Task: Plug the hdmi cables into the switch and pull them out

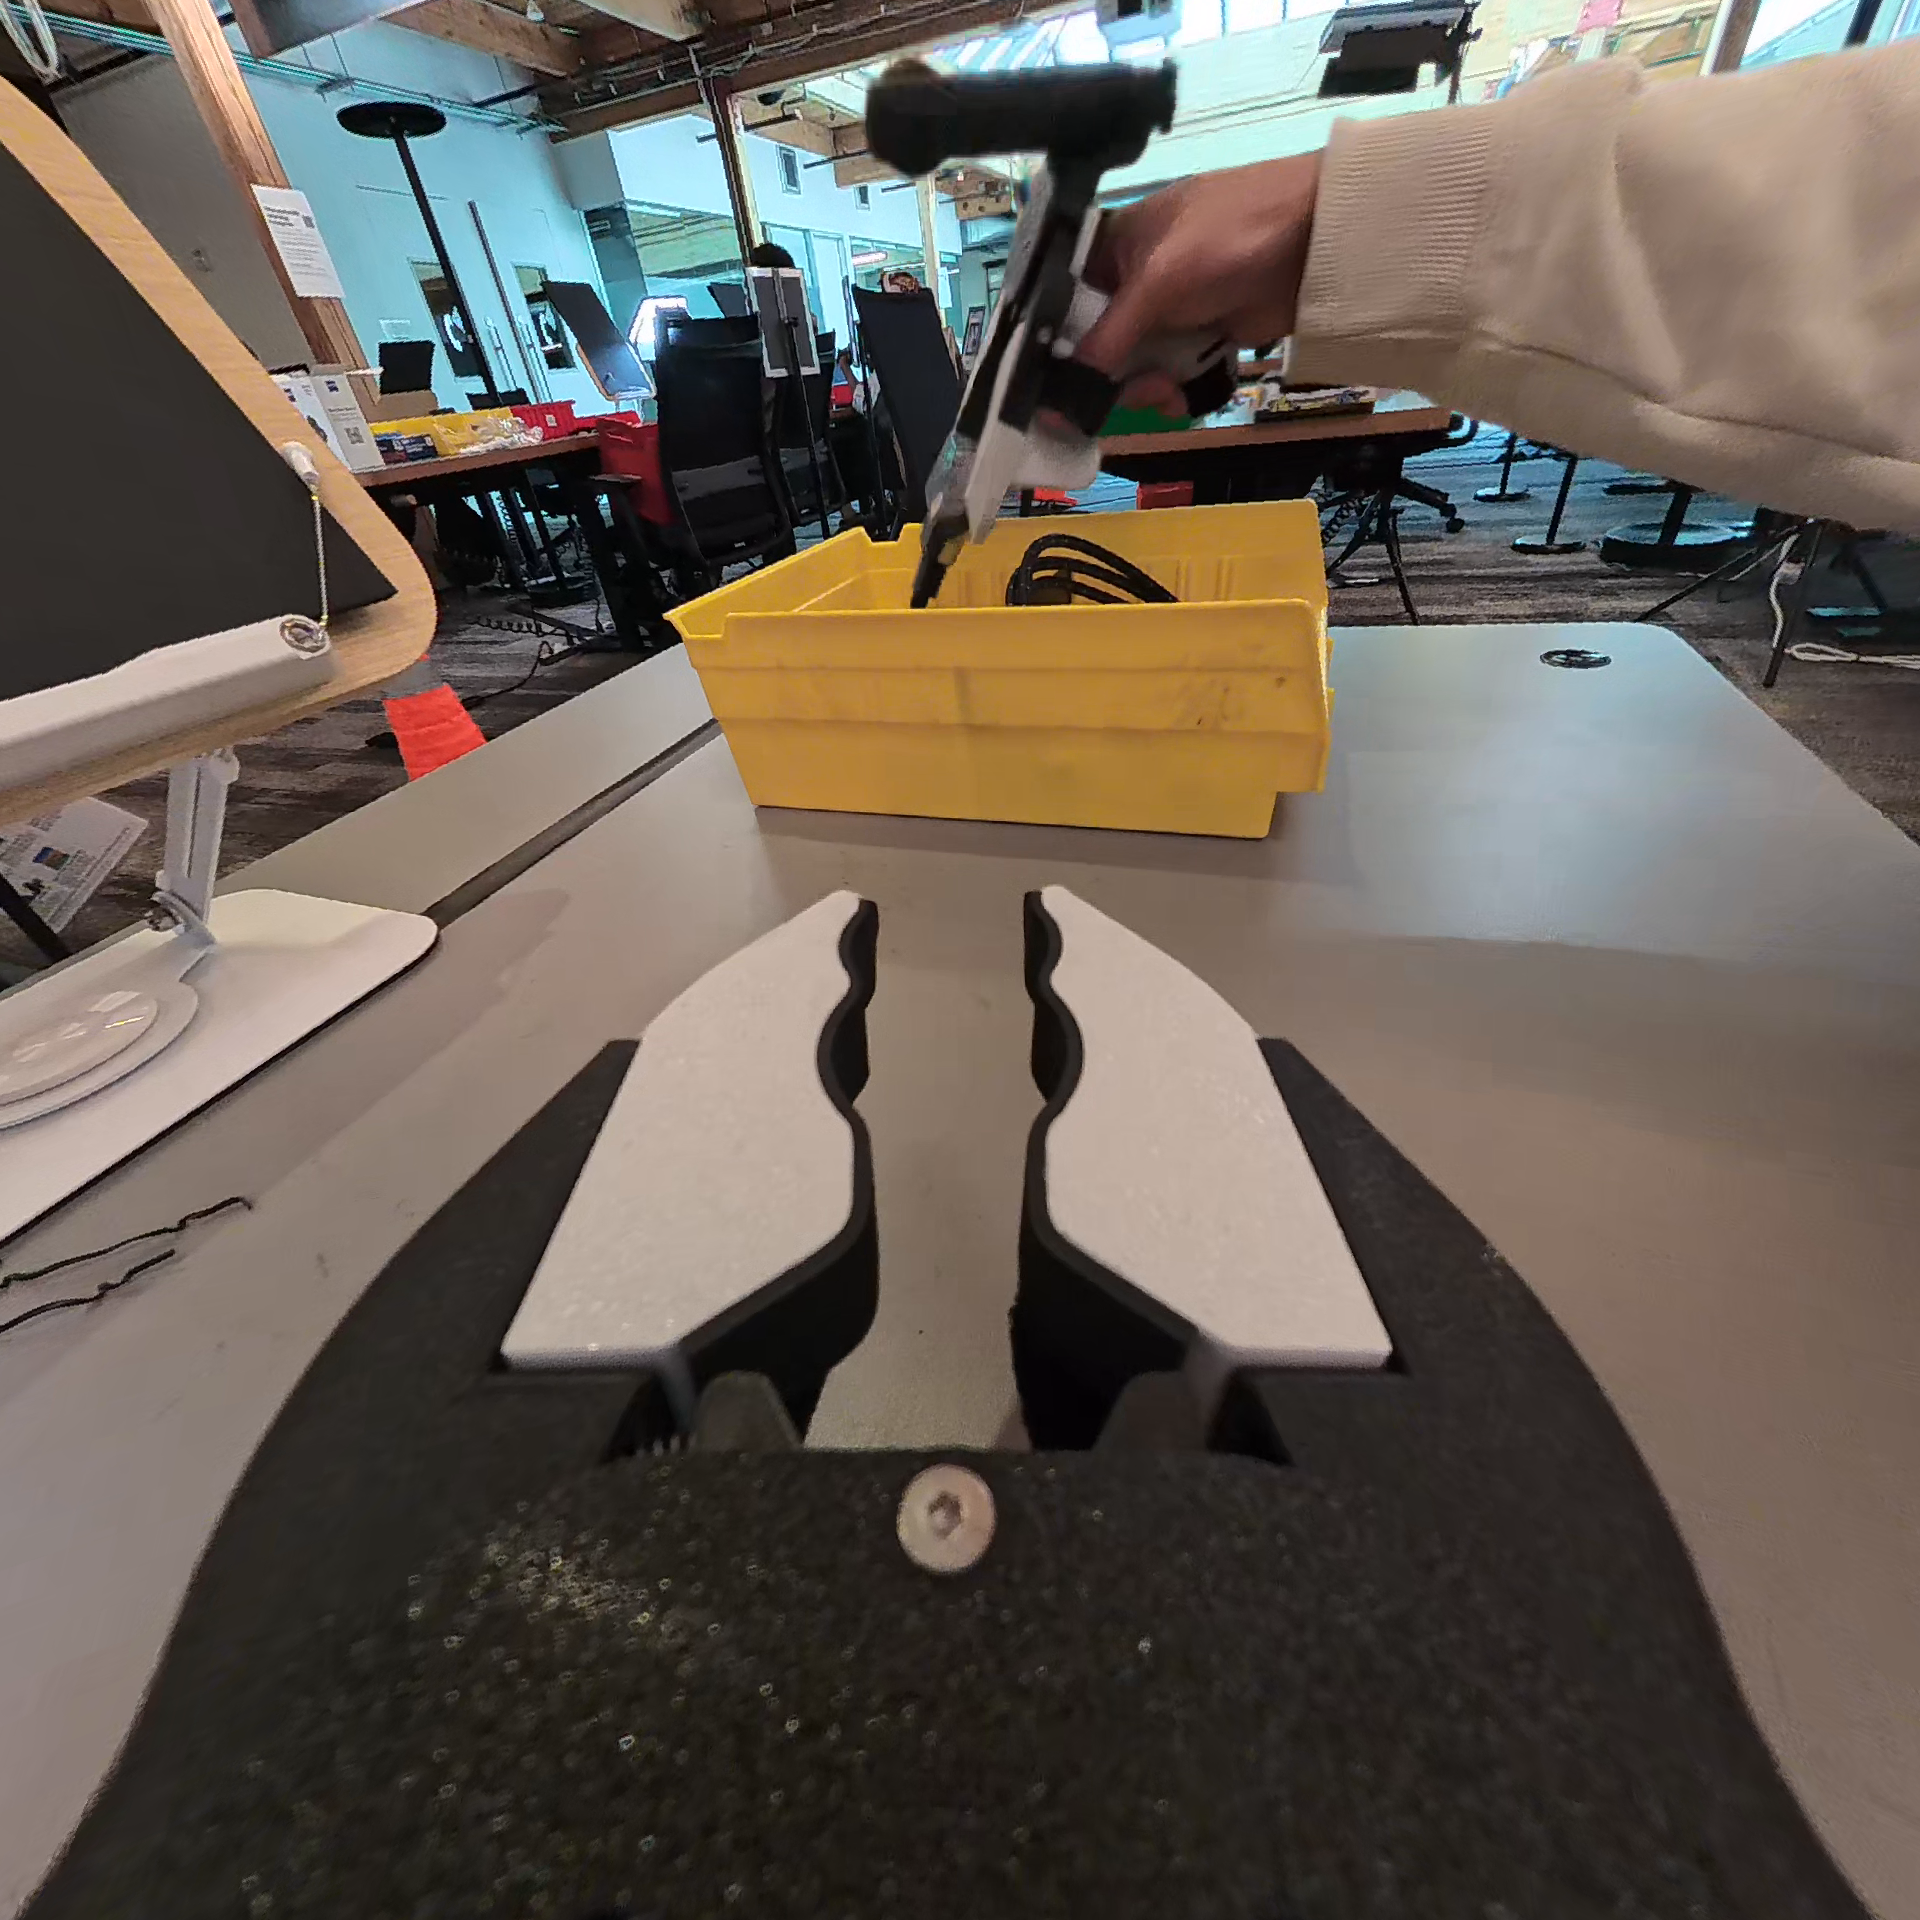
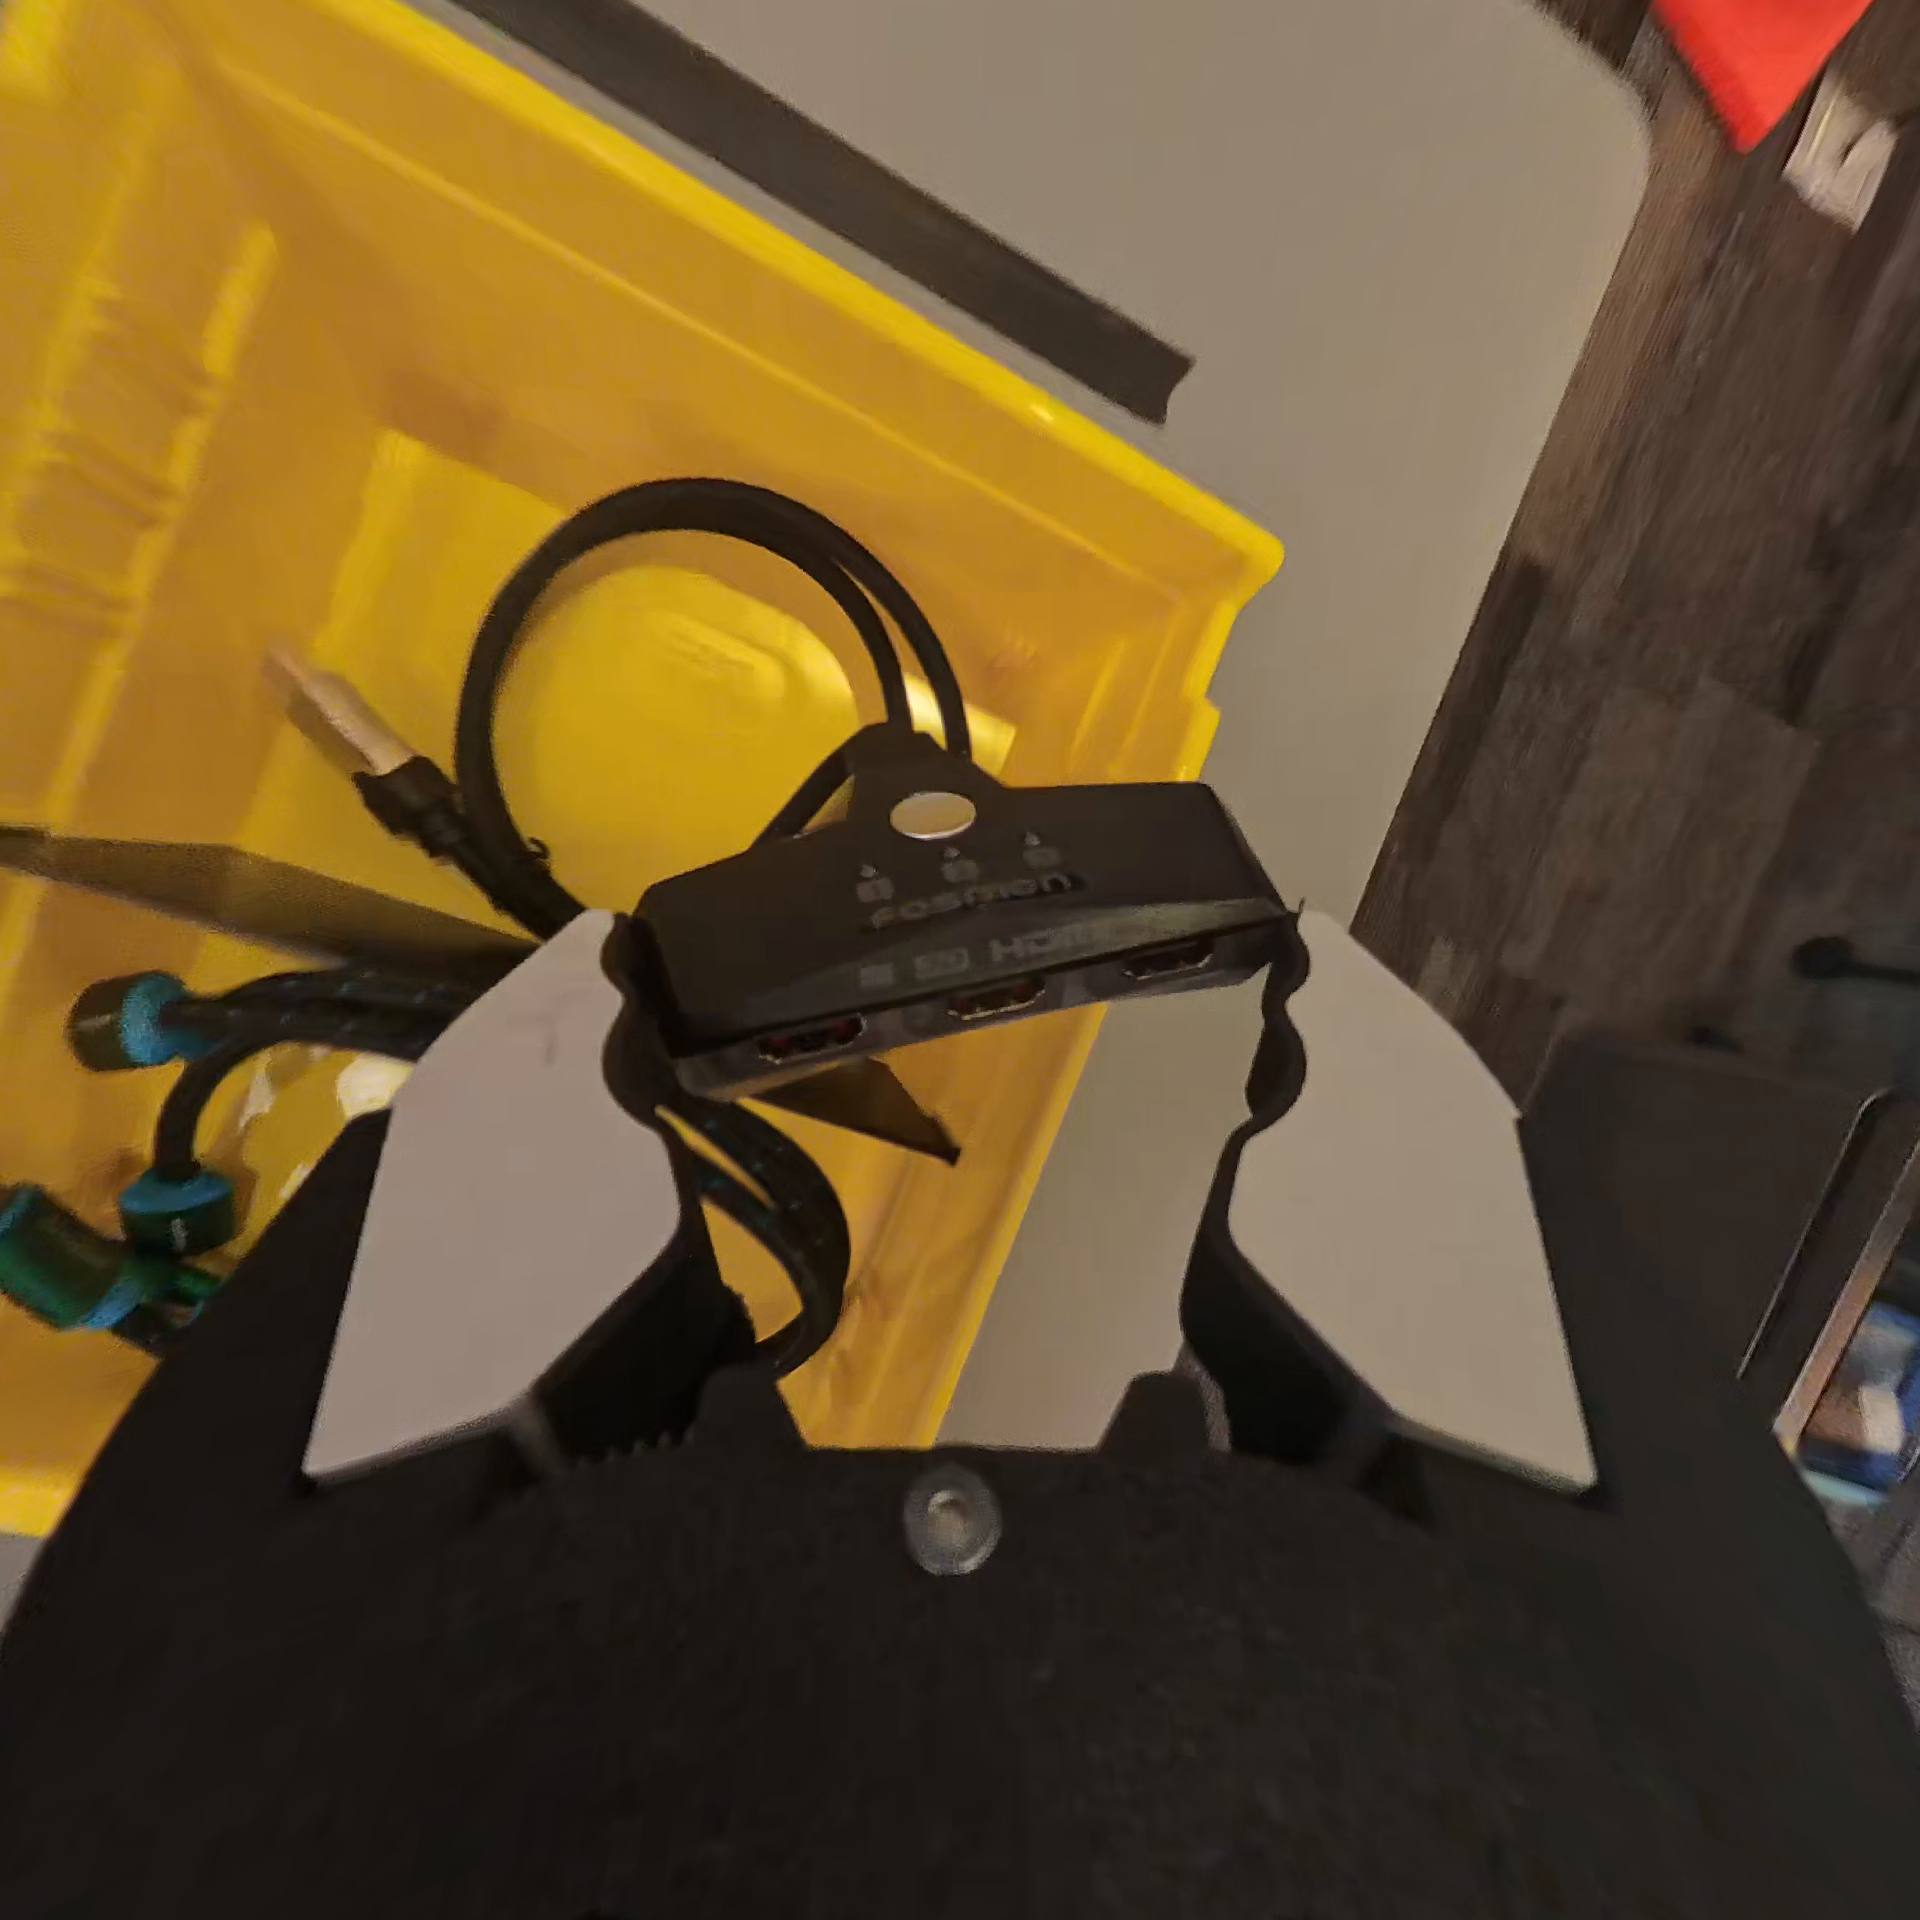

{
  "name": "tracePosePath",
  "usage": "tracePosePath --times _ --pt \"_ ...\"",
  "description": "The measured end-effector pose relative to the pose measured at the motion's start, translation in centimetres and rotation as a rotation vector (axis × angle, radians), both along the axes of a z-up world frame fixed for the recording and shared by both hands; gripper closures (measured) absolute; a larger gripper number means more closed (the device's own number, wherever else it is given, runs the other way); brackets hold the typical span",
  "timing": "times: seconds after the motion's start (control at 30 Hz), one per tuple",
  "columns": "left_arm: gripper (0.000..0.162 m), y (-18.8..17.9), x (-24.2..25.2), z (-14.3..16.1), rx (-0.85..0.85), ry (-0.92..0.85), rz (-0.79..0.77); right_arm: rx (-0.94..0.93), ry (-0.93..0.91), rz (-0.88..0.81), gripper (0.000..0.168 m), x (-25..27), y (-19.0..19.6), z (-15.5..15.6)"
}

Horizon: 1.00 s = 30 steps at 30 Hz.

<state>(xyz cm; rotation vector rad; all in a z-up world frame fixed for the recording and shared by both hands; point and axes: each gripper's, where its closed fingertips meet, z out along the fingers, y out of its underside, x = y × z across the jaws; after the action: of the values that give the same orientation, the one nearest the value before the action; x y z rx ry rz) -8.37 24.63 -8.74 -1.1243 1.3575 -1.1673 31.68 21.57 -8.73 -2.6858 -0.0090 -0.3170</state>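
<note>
— Where is the HDMI switch (image 2: 961, 935)?
— Clamped between the right gripper (image 2: 951, 987) fingers, above the yellow bin (image 2: 343, 416) holding the cables (image 2: 135, 1023).
— The left gripper (image 1: 951, 914)?
— Parted, empty, over the grey table (image 1: 1558, 935).

Surface: smooth grey tabletop (image 1: 1507, 935) with rounded corners.
Far end: yellow plastic bin (image 1: 1018, 717) resting directly on it.
Left edge: white flat stand base (image 1: 270, 987); thin black wire (image 1: 125, 1252) beside it.

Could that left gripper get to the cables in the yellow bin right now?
Probably yes. The left gripper is open and empty, with bare table up to the bin; it must clear the wall, and the right gripper is already inside.
</note>
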Motion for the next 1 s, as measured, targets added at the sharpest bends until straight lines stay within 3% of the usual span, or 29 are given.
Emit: tracePosePath --times 0.17,0.23,0.3,0.43,0.57,0.63,0.77,0.83,0.9,1.0 --pt "0.136 0.0 0.0 0.0 0.000 -0.002 -0.003 0.013 0.210 -0.092 0.056 1.5 -0.1 -1.6" --pt "0.136 -0.1 0.0 0.0 -0.001 -0.001 -0.005 0.044 0.254 -0.113 0.071 2.3 -0.8 -1.7" --pt "0.136 -0.1 0.0 0.0 0.001 0.002 -0.007 0.017 0.326 -0.137 0.065 2.9 -2.2 -2.5" --pt "0.136 -0.1 0.1 -0.1 0.005 0.002 -0.008 0.030 0.261 -0.141 0.060 4.9 -4.9 -2.1" --pt "0.136 -0.1 0.1 -0.1 0.002 0.001 -0.007 0.152 0.084 -0.167 0.065 5.5 -8.3 2.3" --pt "0.136 -0.1 0.1 -0.1 0.001 0.001 -0.006 0.312 0.052 -0.155 0.075 2.5 -9.6 5.6" --pt "0.136 0.1 0.1 -0.1 0.005 -0.001 0.009 0.691 0.133 0.093 0.094 -11.6 -11.6 9.1" --pt "0.136 0.0 0.1 -0.1 0.011 0.000 0.013 0.849 0.190 0.194 0.103 -19.3 -13.0 8.1" --pt "0.135 0.0 0.1 -0.1 0.014 0.001 0.013 0.901 0.280 0.239 0.101 -25.6 -14.0 4.9" --pt "0.135 0.0 0.1 -0.1 0.019 -0.006 0.016 0.968 0.391 0.158 0.116 -29.8 -14.9 1.0"
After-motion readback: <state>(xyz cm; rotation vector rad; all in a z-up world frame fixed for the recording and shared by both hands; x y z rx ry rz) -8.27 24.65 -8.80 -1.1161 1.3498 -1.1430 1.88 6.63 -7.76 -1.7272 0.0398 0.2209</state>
